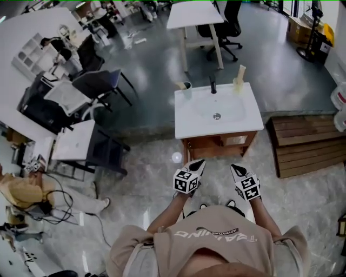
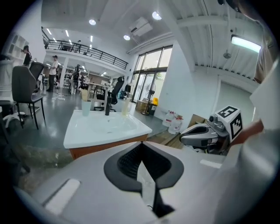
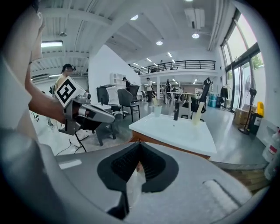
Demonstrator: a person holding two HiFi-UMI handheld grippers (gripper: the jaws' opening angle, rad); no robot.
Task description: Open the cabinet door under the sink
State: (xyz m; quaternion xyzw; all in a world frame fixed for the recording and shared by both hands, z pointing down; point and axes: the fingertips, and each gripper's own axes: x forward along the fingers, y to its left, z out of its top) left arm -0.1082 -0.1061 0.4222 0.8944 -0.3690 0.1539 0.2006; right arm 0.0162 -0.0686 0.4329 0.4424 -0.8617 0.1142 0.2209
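The sink unit stands ahead of me, with a white basin top [image 1: 189, 121] over a wooden cabinet [image 1: 201, 146]. I see its front steeply from above and cannot make out how the door stands. My left gripper [image 1: 198, 164] and right gripper [image 1: 236, 169] hang side by side in the air just short of the cabinet front, both shut and empty. In the left gripper view the shut left gripper [image 2: 141, 148] points at the basin top [image 2: 100, 131], with the right gripper [image 2: 205, 134] beside it. The right gripper [image 3: 139, 146] view shows the basin top [image 3: 183, 133] and the left gripper [image 3: 89, 114].
On the basin top stand a cup [image 1: 186, 88], a black tap [image 1: 213, 84] and a pale bottle [image 1: 238, 77]. A wooden pallet [image 1: 305, 142] lies to the right of the unit. Tables and chairs [image 1: 97, 146] crowd the left; a white table [image 1: 193, 13] stands behind.
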